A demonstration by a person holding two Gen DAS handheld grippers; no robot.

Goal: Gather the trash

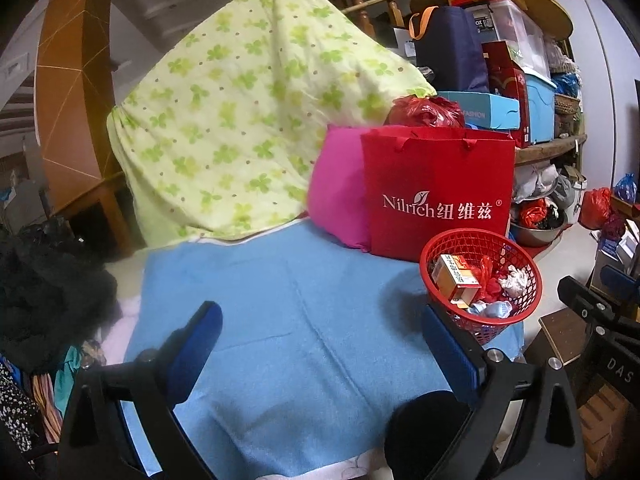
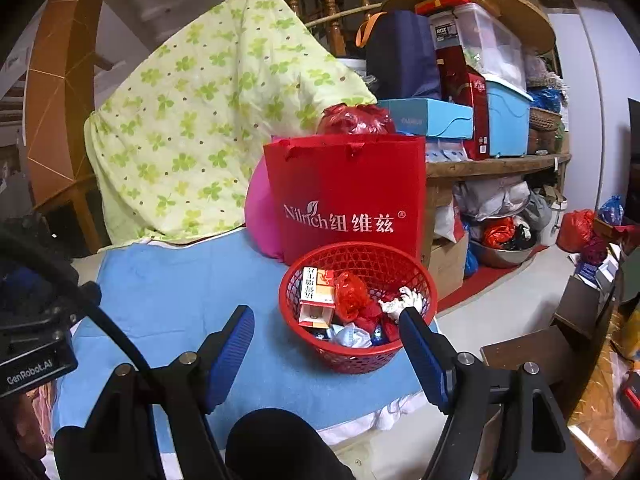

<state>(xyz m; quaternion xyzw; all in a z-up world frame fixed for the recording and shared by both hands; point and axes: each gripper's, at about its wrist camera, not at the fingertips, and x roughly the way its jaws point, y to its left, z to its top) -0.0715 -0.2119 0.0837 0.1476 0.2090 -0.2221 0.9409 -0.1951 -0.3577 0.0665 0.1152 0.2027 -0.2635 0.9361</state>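
The red bag (image 2: 344, 196) hides most of the pink cushion (image 2: 260, 216). The basket (image 1: 516, 248) has its near rim hidden behind a finger (image 1: 444, 340). Trash low in it cannot be made out.

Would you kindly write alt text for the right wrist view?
A red plastic mesh basket holding an orange carton, crumpled red plastic and white paper sits on a blue cloth. The open right gripper hovers before it, empty. Behind stands a red Nilrich gift bag.

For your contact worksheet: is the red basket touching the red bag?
Cannot tell. In both views the basket overlaps the bag; neither shows contact or gap.
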